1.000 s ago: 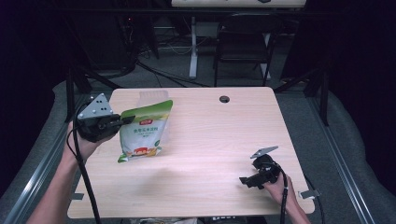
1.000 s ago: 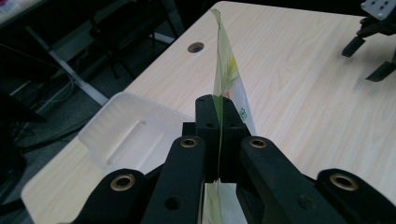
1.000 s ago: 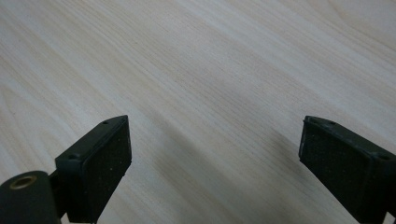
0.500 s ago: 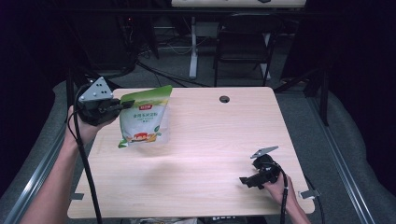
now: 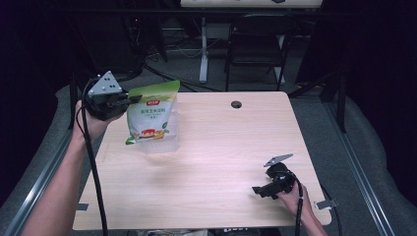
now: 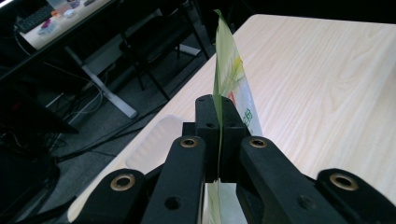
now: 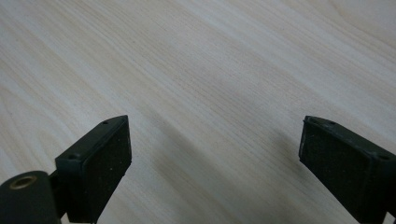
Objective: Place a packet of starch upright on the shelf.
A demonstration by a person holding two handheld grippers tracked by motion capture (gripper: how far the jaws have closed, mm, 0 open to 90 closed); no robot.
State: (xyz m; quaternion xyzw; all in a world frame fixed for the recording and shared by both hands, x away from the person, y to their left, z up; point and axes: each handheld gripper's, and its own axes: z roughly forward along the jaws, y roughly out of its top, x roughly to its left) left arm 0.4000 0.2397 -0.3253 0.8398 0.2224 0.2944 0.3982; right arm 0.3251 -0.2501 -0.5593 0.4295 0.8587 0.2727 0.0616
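A green and white snack pouch (image 5: 151, 116) hangs in the air over the table's far left corner. My left gripper (image 5: 132, 98) is shut on its top left edge and holds it up. In the left gripper view the thin pouch edge (image 6: 223, 74) stands pinched between the two closed black jaws of the left gripper (image 6: 217, 112). My right gripper (image 5: 260, 189) rests low on the table near the front right, with a hand behind it. In the right gripper view the right gripper (image 7: 215, 154) stands open wide, with bare wood between its pads.
The light wooden table (image 5: 221, 147) has a round cable hole (image 5: 236, 104) at its far edge. A dark chair (image 5: 255, 44) and desk legs (image 5: 202, 54) stand behind the table. Grey floor runs along both sides.
My left gripper has carried the pouch up and toward the table's far left corner, lifting it off the wood. The right gripper has stayed where it was.
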